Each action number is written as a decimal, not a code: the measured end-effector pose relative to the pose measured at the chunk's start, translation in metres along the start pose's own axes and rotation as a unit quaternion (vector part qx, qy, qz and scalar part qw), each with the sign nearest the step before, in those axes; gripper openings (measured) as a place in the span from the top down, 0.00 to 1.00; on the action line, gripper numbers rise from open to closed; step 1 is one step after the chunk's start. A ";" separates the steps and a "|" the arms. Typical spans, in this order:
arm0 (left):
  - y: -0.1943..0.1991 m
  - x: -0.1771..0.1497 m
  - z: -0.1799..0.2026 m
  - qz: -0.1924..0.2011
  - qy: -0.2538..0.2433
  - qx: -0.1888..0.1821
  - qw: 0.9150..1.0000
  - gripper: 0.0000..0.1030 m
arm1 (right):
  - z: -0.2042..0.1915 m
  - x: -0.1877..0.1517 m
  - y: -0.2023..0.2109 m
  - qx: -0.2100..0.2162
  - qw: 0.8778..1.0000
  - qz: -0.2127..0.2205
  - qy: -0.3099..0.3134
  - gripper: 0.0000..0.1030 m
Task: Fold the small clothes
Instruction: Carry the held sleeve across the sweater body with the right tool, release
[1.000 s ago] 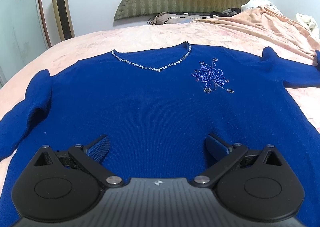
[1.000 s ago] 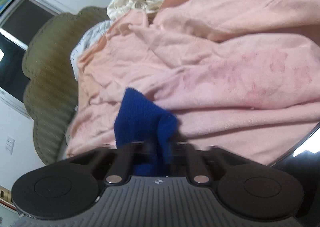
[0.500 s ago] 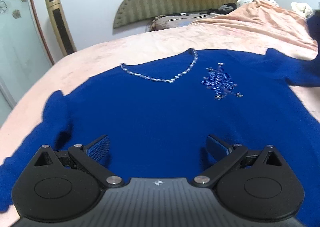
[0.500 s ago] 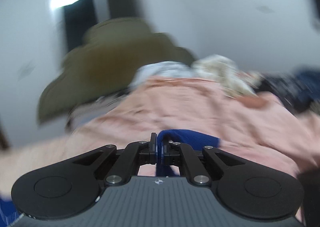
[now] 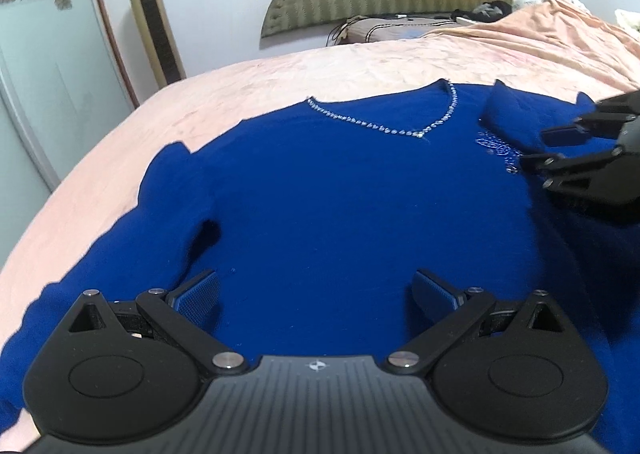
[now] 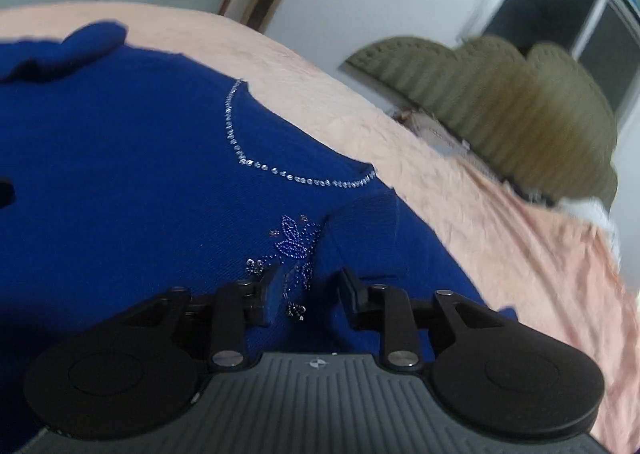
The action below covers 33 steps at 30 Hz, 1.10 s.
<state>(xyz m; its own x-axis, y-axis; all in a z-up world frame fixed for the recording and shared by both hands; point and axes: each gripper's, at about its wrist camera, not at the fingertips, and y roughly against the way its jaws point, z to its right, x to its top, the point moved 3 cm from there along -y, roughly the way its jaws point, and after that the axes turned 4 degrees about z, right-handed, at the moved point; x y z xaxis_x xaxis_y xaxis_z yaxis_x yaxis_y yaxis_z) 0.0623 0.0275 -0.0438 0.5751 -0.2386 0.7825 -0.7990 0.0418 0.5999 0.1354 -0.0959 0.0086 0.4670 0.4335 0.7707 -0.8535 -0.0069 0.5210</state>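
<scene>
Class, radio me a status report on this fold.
Left gripper open above sweater. Right gripper jaws opening, sleeve laid over chest. Nothing in the way.

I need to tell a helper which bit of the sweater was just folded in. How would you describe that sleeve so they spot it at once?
On the pink bedspread lies a blue sweater, front up. Follow its rhinestone neckline toward the beaded flower. The folded sleeve lies over the chest, partly covering that flower, while the other sleeve trails off the body.

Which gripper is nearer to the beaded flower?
Right. The right gripper is right over the beaded flower, jaws opening. The left gripper is far off, over the sweater's lower part.
</scene>
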 end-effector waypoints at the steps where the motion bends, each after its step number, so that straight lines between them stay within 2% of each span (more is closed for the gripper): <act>1: -0.001 -0.001 -0.002 -0.003 0.005 -0.004 1.000 0.00 | 0.007 0.002 0.000 0.005 1.000 -0.003 -0.026 0.62; 4: -0.001 -0.004 -0.005 -0.008 0.013 -0.016 1.000 0.00 | 0.029 -0.001 -0.007 0.007 0.993 -0.019 -0.117 0.56; 5: 0.000 -0.005 -0.006 -0.006 0.012 -0.017 1.000 0.00 | 0.037 -0.005 -0.009 0.007 0.987 -0.025 -0.158 0.56; 6: 0.001 -0.005 -0.007 -0.004 0.012 -0.016 1.000 0.00 | 0.049 -0.008 -0.013 0.014 0.976 -0.034 -0.215 0.54; 7: 0.002 -0.006 -0.008 -0.003 0.012 -0.015 1.000 0.00 | 0.061 -0.012 -0.017 0.030 0.961 -0.039 -0.272 0.52; 10: 0.002 -0.007 -0.014 -0.007 0.015 -0.012 1.000 0.00 | 0.091 -0.026 -0.038 0.102 0.890 -0.036 -0.443 0.52; 11: 0.003 -0.007 -0.017 -0.006 0.017 -0.011 1.000 0.00 | 0.098 -0.029 -0.046 0.113 0.863 -0.035 -0.491 0.58; 12: 0.005 -0.008 -0.020 -0.005 0.019 -0.010 1.000 0.00 | 0.103 -0.032 -0.053 0.117 0.843 -0.035 -0.523 0.70; 13: 0.006 -0.008 -0.024 -0.003 0.021 -0.007 1.000 0.00 | 0.106 -0.034 -0.058 0.118 0.825 -0.035 -0.551 0.80; 14: 0.007 -0.009 -0.029 -0.001 0.024 -0.003 1.000 0.00 | 0.108 -0.032 -0.063 0.116 0.815 -0.033 -0.566 0.91; 15: 0.007 -0.010 -0.033 -0.001 0.026 0.002 1.000 0.00 | 0.109 -0.027 -0.065 0.106 0.814 -0.031 -0.570 0.91; 16: 0.007 -0.010 -0.037 -0.002 0.030 0.006 1.000 0.00 | 0.109 -0.020 -0.064 0.092 0.821 -0.027 -0.563 0.91; 18: 0.005 -0.012 -0.044 -0.007 0.039 0.009 0.999 0.00 | 0.105 0.003 -0.062 0.060 0.847 -0.016 -0.527 0.91; 20: 0.005 -0.013 -0.050 -0.010 0.047 0.009 0.999 0.00 | 0.092 0.037 -0.056 0.047 0.874 0.007 -0.483 0.91; 23: 0.006 -0.016 -0.058 -0.012 0.052 0.011 0.999 0.00 | 0.065 0.083 -0.047 0.046 0.913 0.038 -0.403 0.91; 24: 0.007 -0.017 -0.061 -0.012 0.053 0.012 0.998 0.00 | 0.050 0.098 -0.046 0.057 0.922 0.048 -0.379 0.91; 27: 0.009 -0.021 -0.070 -0.014 0.057 0.019 0.998 0.00 | 0.004 0.129 -0.042 0.106 0.932 0.061 -0.341 0.91; 29: 0.010 -0.023 -0.078 -0.016 0.062 0.024 0.998 0.00 | -0.021 0.139 -0.042 0.132 0.932 0.058 -0.334 0.91; 33: 0.011 -0.030 -0.091 -0.021 0.072 0.032 0.997 0.00 | -0.052 0.145 -0.047 0.156 0.929 0.038 -0.334 0.91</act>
<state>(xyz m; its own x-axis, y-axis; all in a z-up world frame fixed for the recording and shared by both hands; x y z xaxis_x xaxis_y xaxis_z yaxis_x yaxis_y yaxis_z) 0.0527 0.1235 -0.0452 0.6246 -0.0973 0.7749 -0.7800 -0.0287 0.6251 0.2308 0.0143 0.0771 0.5368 -0.2338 0.8107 -0.8298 -0.3198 0.4572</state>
